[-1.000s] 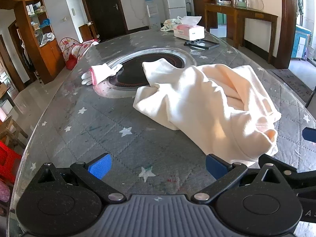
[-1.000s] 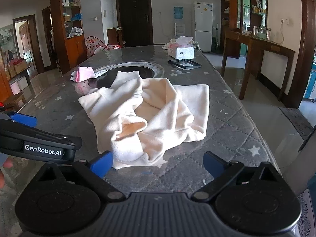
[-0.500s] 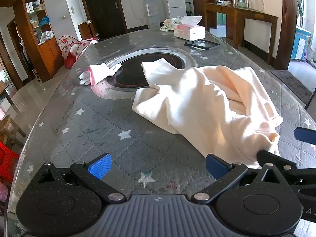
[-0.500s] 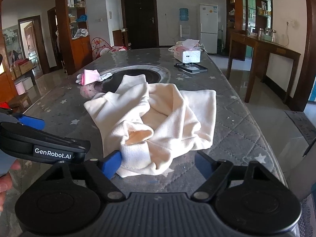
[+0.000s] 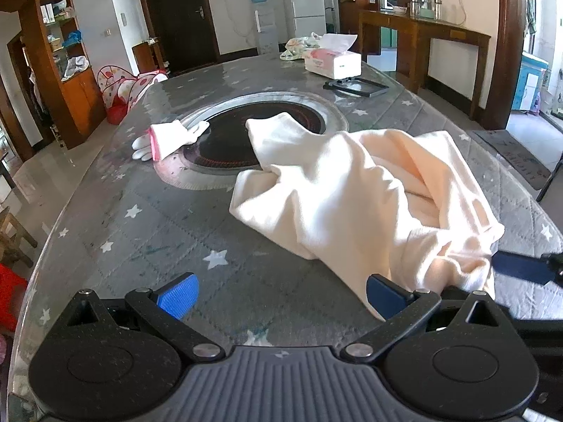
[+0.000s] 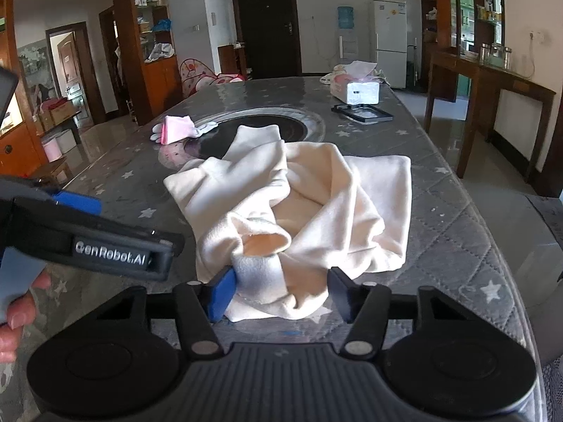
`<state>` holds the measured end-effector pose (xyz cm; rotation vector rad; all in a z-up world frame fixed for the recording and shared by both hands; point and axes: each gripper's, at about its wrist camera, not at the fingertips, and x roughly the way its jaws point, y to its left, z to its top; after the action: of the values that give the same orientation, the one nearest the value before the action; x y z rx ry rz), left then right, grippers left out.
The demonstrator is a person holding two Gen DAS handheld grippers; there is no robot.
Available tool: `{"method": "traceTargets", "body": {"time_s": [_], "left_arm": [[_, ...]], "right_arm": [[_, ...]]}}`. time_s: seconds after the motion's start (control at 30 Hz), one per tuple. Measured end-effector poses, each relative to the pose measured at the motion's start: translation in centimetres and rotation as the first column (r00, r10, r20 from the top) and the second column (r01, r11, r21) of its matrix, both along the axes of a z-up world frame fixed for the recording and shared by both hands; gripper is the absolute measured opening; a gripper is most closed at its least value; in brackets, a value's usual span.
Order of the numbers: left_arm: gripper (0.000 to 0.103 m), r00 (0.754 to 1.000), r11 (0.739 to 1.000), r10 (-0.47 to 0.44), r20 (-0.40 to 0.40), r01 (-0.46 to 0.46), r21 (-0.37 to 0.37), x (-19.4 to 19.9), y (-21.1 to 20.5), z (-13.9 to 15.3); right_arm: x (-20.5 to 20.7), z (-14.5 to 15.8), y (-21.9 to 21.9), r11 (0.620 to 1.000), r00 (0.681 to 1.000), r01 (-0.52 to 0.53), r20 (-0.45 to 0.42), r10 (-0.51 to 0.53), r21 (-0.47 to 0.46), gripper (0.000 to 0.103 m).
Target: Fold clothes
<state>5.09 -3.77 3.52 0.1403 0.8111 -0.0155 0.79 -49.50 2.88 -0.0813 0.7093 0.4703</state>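
A cream garment [image 6: 309, 207] lies crumpled on the grey star-patterned surface [image 6: 450, 218], just in front of both hand-held grippers. In the right wrist view its long axis runs from the near edge away toward the dark round inset [image 6: 257, 130] in the middle of the surface; one narrow end, perhaps a sleeve, points away and lies over the rim of that inset. The near end is a bunched cuff with a ribbed opening that faces up and toward the camera.

The right hand-held gripper [image 6: 281, 292] has its jaws closing, with the cuffed near end of the garment between them. The left blue pad touches the cloth; the right pad stands just clear of it, so the cloth is not yet pinched.

The left hand-held gripper [image 5: 281, 295] hovers with its jaws wide apart over bare surface and holds nothing. Its right finger [image 5: 387, 297] sits at the garment's near edge; whether it touches the cloth cannot be told. From this view the garment lies to the right of centre and stretches diagonally from the near right up to the inset at the upper left.

Beyond the garment, a pink and white glove [image 5: 165, 139] rests at the left rim of the inset. Farther off stand a tissue box [image 5: 332, 61] and a flat black frame [image 5: 355, 86], well apart from the garment
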Motion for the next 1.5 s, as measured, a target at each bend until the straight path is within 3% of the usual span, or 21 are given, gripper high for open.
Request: {"method": "traceTargets", "body": {"time_s": [0.27,0.37,0.6,0.8,0.9,1.03,1.07,1.3,1.5], "left_arm": [[0.102,0.999,0.999,-0.045,0.013,0.046,-0.024,0.9,-0.7,1.1],[0.102,0.998,0.998,-0.065,0.023,0.065,-0.021,1.4,-1.3,1.6],[0.102,0.992,0.992,-0.126,0.024,0.126,-0.004,3.3,-3.3,2.1],[0.076,0.977,0.977,-0.212,-0.004,0.212,0.032,5.2,-5.2,1.0],[0.055,0.971,0.971,-0.236,-0.026,0.237,0.029,5.7,-5.3,0.1],[0.017,0.966,0.967,-0.254,-0.044,0.255,0.013,5.9,-4.8,-1.0],[0.014,0.968,0.969,-0.249,-0.037,0.249,-0.001,5.6,-4.3,-1.0],[0.008,0.979,0.979,-0.201,0.04,0.202,-0.031,2.6,-0.9,0.2],[0.005,0.99,0.99,-0.131,0.055,0.134,-0.042,-1.5,2.7,0.5]], "right_arm": [[-0.3,-0.2,0.2,0.997,0.998,-0.065,-0.008,0.066,0.029,0.018],[-1.0,-0.2,0.8,0.993,0.993,-0.118,0.008,0.118,0.01,0.011],[-2.9,-0.5,2.3,0.973,0.973,-0.225,0.035,0.227,-0.057,0.008],[-3.8,-0.6,3.2,0.957,0.958,-0.281,0.035,0.284,-0.067,0.008],[-4.0,-0.6,3.5,0.952,0.953,-0.299,0.034,0.302,-0.068,0.008],[-3.9,-0.7,3.3,0.951,0.952,-0.303,0.032,0.305,-0.065,0.008],[-3.9,-0.7,3.2,0.951,0.952,-0.302,0.032,0.304,-0.063,0.008],[-4.9,-0.3,2.5,0.949,0.95,-0.31,0.032,0.312,-0.056,0.008],[-6.3,0.1,2.6,0.935,0.935,-0.353,0.01,0.354,-0.039,0.008]]}}
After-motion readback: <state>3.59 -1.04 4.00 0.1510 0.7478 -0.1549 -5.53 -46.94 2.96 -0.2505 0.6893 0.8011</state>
